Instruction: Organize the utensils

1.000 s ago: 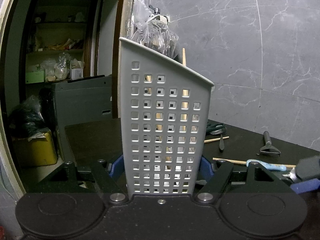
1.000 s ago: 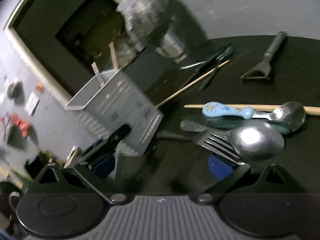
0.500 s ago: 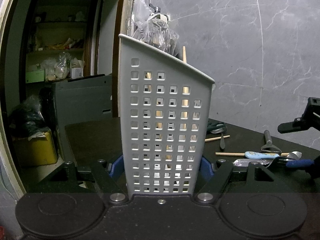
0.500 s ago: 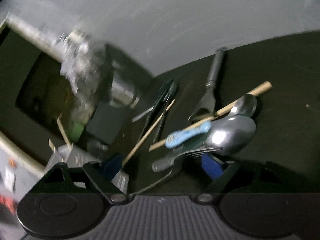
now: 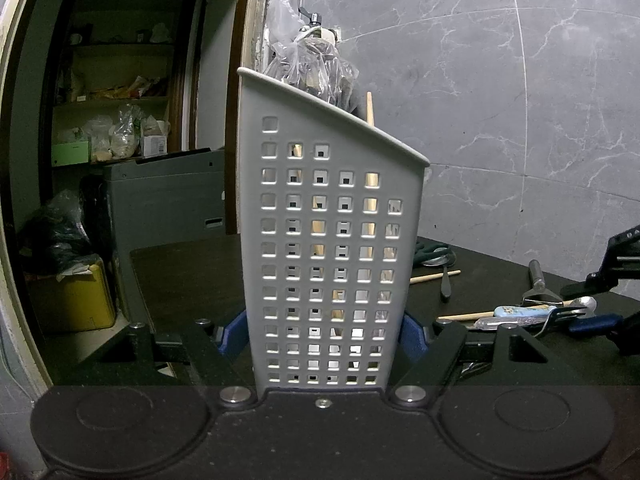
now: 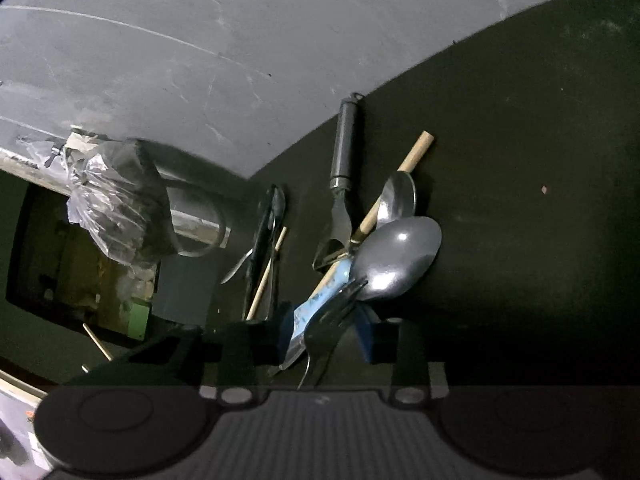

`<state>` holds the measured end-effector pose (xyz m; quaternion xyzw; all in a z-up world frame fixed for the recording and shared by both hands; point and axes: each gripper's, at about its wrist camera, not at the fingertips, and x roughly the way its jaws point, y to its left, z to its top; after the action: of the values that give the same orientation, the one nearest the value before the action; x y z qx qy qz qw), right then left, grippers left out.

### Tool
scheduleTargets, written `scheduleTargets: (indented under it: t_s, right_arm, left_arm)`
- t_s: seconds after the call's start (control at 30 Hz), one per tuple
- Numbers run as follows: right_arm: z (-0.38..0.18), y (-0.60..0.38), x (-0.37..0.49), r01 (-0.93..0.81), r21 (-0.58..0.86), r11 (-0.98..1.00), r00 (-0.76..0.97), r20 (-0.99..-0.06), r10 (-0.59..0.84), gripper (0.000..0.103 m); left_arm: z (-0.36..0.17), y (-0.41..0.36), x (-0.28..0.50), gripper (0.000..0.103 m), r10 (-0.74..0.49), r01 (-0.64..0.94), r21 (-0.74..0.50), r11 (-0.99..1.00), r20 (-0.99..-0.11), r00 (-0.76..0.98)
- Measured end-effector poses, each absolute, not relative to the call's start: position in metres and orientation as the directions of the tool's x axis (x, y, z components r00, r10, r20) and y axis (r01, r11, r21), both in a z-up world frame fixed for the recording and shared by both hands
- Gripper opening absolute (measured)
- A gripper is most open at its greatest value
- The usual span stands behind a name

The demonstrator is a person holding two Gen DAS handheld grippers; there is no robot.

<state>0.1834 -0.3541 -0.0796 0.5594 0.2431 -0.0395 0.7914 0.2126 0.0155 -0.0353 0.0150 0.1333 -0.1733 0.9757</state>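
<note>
Here the left gripper point(image 5: 324, 332) stays clamped on the upright grey utensil holder point(image 5: 328, 248), while at its 3 o'clock the right gripper point(image 6: 326, 332) has just been closing around a fork point(image 6: 334, 312), pads apparently not yet pressing.

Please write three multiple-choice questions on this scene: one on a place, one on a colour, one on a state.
1. Where does the blue-handled spoon lie? A) in a sink B) on the dark table, among other utensils C) on a shelf
2. What colour is the perforated holder? A) white B) red C) yellow
3. The left gripper is: A) open, empty B) shut on the holder C) unseen
1B: it lies in the pile on the table. 2A: its walls are white. 3B: blue pads press both its sides.
</note>
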Motion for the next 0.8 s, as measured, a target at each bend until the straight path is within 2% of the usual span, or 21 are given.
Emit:
scheduleTargets:
  t_s: [0.07, 0.13, 0.2, 0.3, 0.37, 0.4, 0.63, 0.8]
  right_arm:
    - [-0.077, -0.357, 0.189, 0.347, 0.869, 0.353, 0.867, -0.441, 0.234, 0.045]
    - [-0.072, -0.358, 0.195, 0.353, 0.870, 0.344, 0.858, -0.448, 0.252, 0.058]
    - [-0.068, -0.360, 0.201, 0.390, 0.858, 0.335, 0.836, -0.482, 0.262, 0.058]
    - [-0.061, -0.362, 0.209, 0.435, 0.829, 0.352, 0.798, -0.536, 0.276, 0.053]
    - [-0.063, -0.363, 0.210, 0.466, 0.815, 0.345, 0.777, -0.563, 0.281, 0.039]
    - [-0.066, -0.364, 0.210, 0.479, 0.812, 0.333, 0.769, -0.571, 0.288, 0.026]
    - [-0.075, -0.366, 0.202, 0.456, 0.836, 0.305, 0.784, -0.540, 0.308, 0.025]
    - [-0.072, -0.369, 0.188, 0.431, 0.826, 0.363, 0.781, -0.543, 0.309, 0.025]
  left_arm:
    - [-0.035, 0.016, 0.213, 0.077, -0.334, 0.342, -0.018, 0.940, -0.266, 0.904]
    - [-0.035, 0.016, 0.213, 0.077, -0.334, 0.342, -0.017, 0.939, -0.267, 0.904]
    - [-0.035, 0.016, 0.213, 0.077, -0.334, 0.342, -0.016, 0.940, -0.266, 0.904]
    - [-0.035, 0.016, 0.213, 0.077, -0.335, 0.342, -0.022, 0.939, -0.267, 0.903]
    - [-0.035, 0.016, 0.215, 0.077, -0.336, 0.343, -0.023, 0.939, -0.269, 0.903]
    - [-0.035, 0.016, 0.215, 0.077, -0.336, 0.343, -0.023, 0.939, -0.270, 0.903]
    - [-0.036, 0.015, 0.216, 0.077, -0.336, 0.343, -0.023, 0.939, -0.272, 0.902]
    - [-0.036, 0.015, 0.217, 0.078, -0.336, 0.343, -0.025, 0.939, -0.272, 0.902]
